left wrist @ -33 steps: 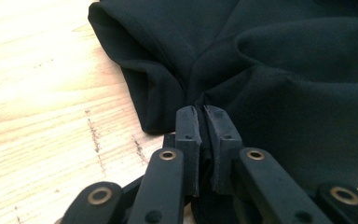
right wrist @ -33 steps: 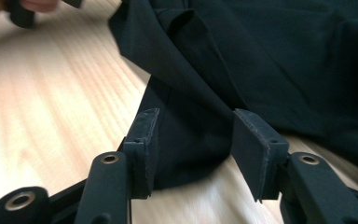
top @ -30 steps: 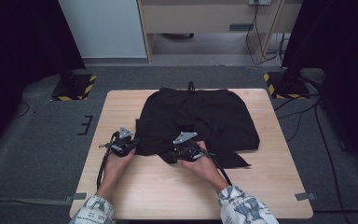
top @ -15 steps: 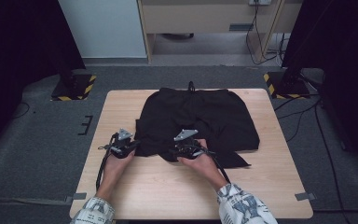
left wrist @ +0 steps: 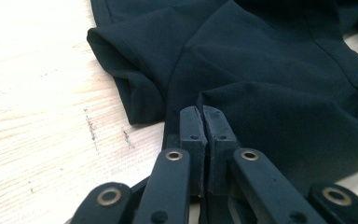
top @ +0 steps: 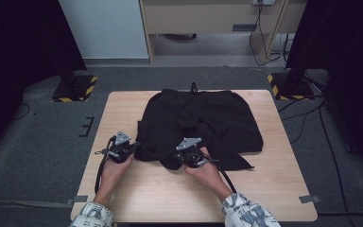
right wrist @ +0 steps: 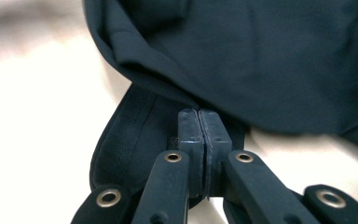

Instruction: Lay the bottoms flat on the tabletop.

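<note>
- Black shorts (top: 201,124) are lying spread on the wooden tabletop (top: 123,106), waistband at the far edge, the near hems rumpled toward you.
- You are gripping the near edge at two spots, so it looks like you are setting up a fold or a lift of that hem.
- To do this well, be lifting both hands together and level, so the cloth is rising evenly and not twisting between them.
- Be keeping the hem taut between the two grips; slack in the middle is likely to leave a crooked crease.
- Your left gripper (left wrist: 201,122) is resting at the near left hem, its fingers (left wrist: 190,126) pressed together, with a thin edge of fabric seemingly caught between them.
- Your right gripper (right wrist: 198,125) is sitting at the near middle fold, and its jaws have just been closing; the fingers (right wrist: 189,128) are now nearly meeting, with cloth bunched around them and apparently pinched.
- Be checking that each grip is holding only the layer you want, since several folds are overlapping there.
</note>
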The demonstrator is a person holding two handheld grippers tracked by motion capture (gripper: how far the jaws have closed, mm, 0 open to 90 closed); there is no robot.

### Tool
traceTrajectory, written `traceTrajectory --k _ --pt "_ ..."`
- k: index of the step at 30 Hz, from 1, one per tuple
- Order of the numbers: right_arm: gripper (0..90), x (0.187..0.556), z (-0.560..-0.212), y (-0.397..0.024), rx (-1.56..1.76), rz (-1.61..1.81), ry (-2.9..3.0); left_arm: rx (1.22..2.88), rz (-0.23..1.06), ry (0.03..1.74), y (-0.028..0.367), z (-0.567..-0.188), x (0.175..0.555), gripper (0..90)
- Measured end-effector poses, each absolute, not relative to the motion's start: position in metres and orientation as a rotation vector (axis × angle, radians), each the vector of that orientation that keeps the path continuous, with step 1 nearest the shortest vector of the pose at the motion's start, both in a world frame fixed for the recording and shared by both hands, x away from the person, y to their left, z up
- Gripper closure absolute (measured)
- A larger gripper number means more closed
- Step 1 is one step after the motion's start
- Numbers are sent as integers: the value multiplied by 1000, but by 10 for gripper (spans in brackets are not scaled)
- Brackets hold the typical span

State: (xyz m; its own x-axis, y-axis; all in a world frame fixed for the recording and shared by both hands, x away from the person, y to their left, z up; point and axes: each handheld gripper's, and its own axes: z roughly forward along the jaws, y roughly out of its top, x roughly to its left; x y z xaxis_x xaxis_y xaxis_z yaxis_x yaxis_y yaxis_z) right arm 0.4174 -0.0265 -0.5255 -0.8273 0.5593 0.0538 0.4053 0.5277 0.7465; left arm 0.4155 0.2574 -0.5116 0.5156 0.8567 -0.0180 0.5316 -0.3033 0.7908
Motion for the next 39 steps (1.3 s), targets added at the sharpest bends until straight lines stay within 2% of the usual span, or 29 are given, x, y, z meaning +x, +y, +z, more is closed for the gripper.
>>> traceTrajectory --k 7,11,12,16,21,25,34,36,37,39 --pt "894 375 -528 -33 777 1280 2643 1973 525 1132 261 -505 402 868" --pt "878 364 -527 -34 739 1304 2657 1997 516 1126 262 -507 393 868" --pt "768 364 -522 -37 727 1320 2633 2011 510 1126 261 -510 390 867" --pt "629 375 -515 -49 768 1312 2572 2059 508 1119 254 -517 391 867" --pt "540 397 -512 -58 826 1250 2519 2132 524 1103 247 -528 396 867" --pt "524 407 -512 -58 841 1234 2496 2126 525 1098 245 -528 398 866" --pt "457 414 -526 -17 674 1084 2537 2088 499 1110 245 -530 401 865" --pt "496 415 -529 -8 665 1093 2525 2082 479 1110 245 -530 400 865" --pt "547 415 -530 -5 653 1088 2531 2084 475 1110 246 -529 400 865" --pt "759 417 -532 -2 645 1128 2530 2080 476 1105 247 -526 396 864"
